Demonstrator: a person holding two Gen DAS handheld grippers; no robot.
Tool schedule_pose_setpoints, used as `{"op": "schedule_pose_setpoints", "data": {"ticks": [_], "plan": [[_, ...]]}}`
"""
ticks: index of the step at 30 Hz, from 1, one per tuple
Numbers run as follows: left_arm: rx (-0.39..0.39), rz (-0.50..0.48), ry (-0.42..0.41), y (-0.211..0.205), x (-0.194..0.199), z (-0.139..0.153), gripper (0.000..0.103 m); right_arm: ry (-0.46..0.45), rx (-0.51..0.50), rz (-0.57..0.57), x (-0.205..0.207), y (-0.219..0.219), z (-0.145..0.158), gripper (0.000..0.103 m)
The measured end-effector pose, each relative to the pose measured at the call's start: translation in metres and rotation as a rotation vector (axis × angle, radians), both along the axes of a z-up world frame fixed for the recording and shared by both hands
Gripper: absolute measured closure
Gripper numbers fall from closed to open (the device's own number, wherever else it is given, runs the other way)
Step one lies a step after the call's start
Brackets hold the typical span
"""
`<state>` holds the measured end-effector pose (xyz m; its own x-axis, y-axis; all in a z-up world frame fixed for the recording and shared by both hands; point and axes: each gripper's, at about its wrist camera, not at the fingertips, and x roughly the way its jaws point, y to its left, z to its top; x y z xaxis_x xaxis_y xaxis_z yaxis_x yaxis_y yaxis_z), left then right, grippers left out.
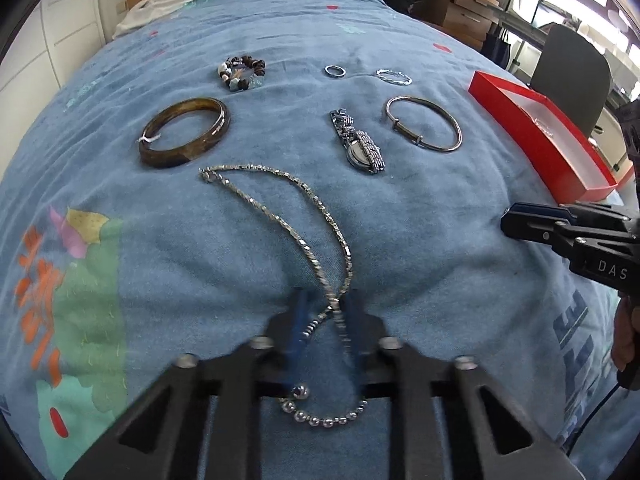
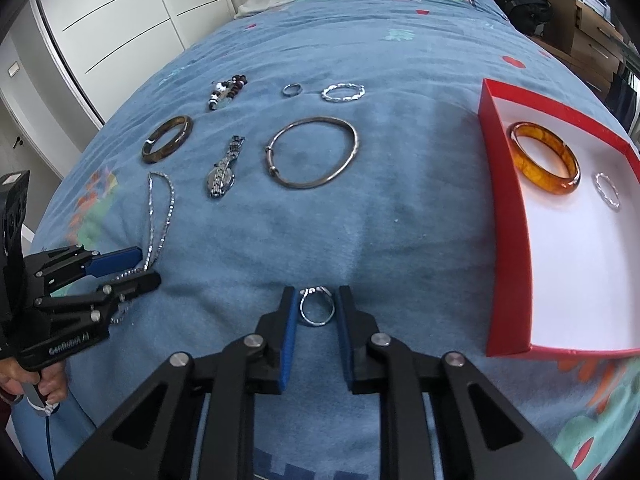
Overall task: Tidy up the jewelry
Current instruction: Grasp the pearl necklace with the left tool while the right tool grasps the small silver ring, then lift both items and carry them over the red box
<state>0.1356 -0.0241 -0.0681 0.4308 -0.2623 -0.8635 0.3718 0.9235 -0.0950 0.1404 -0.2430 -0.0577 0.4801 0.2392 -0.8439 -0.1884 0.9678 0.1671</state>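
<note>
Your left tongs (image 1: 322, 312) are clenched on the silver chain necklace (image 1: 280, 196), pads pinching the two strands where they cross near the clasp end; the right-wrist view confirms the chain caught between the blue pads. Gripping at the crossing takes both strands at once, so, as a judgement, the loop should lift as one piece rather than trail. The rest of the chain lies slack on the bed (image 1: 420, 220), running away toward the brown bangle (image 1: 185, 132).

Your right tongs (image 2: 317, 308) straddle the small silver ring (image 2: 317, 306), which lies flat on the blanket; the blue pads stand close on either side, but a sliver of gap shows, so read them as released, not yet gripping. The ring's thin band on soft fabric may slip or tip when the pads meet it.

The red box (image 2: 506, 240) sits to the right, near the bed's edge, already holding the amber bangle (image 2: 545, 162) and a thin twisted ring (image 2: 607, 191). Still laid out on the bed: watch (image 2: 223, 172), wire bangle (image 2: 312, 152), beaded bracelet (image 2: 227, 90), plain band (image 2: 291, 89), twisted bracelet (image 2: 343, 92). Task looks early, most pieces unsorted
</note>
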Motion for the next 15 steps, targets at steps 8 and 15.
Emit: {"op": "schedule_pose_setpoints", "data": {"ticks": [8,15], "plan": [[-0.044,0.019,0.011,0.005,-0.002,0.005,0.100,-0.008,0.003,0.004,-0.004,0.001,0.005,0.085],[-0.060,0.036,-0.008,0.010,-0.006,0.017,0.100,-0.027,0.006,0.004,-0.011,0.002,0.017,0.085]]}}
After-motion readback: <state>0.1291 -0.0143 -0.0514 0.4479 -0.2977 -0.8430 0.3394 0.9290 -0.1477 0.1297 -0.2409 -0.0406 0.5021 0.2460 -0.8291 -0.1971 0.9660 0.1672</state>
